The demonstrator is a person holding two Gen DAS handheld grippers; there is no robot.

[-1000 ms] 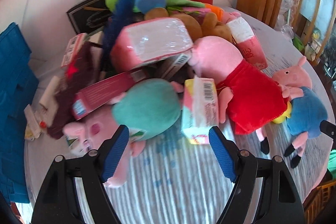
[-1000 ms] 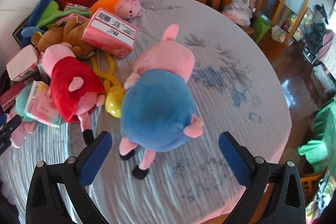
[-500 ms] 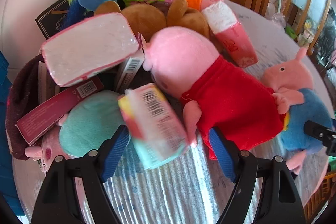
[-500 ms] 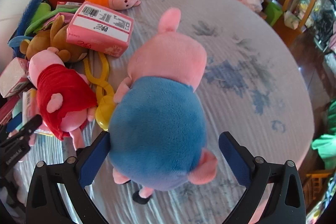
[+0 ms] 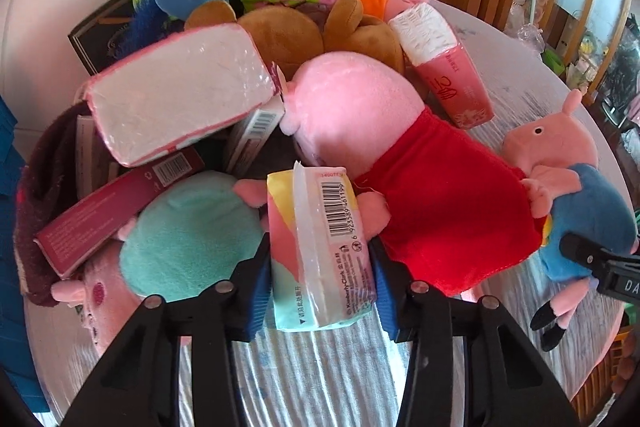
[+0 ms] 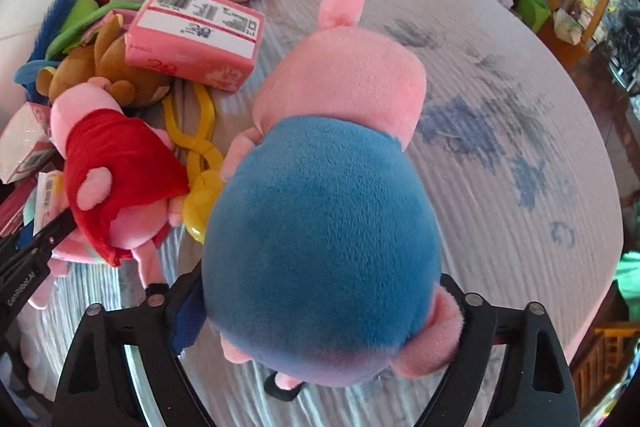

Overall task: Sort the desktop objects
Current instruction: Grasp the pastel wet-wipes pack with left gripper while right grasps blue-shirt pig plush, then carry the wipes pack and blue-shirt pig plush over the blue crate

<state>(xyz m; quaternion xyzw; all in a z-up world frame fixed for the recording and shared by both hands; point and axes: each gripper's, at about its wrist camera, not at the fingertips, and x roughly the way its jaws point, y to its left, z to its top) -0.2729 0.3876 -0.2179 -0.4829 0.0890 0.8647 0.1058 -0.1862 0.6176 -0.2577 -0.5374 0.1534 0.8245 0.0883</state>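
With jaws just closing, left gripper pinches the pastel plastic-wrapped tissue pack at the pile's near edge on the table: light, squashy, slick film, so grip mid-body. Right gripper closes round the blue-bodied pink pig plush: soft, springy; contact unclear.

My left gripper has matte black plastic arms with round silver screw heads and ribbed blue pads lining its fingers. My right gripper has the same black frame, silver screws and a blue pad; white lettering marks one black arm
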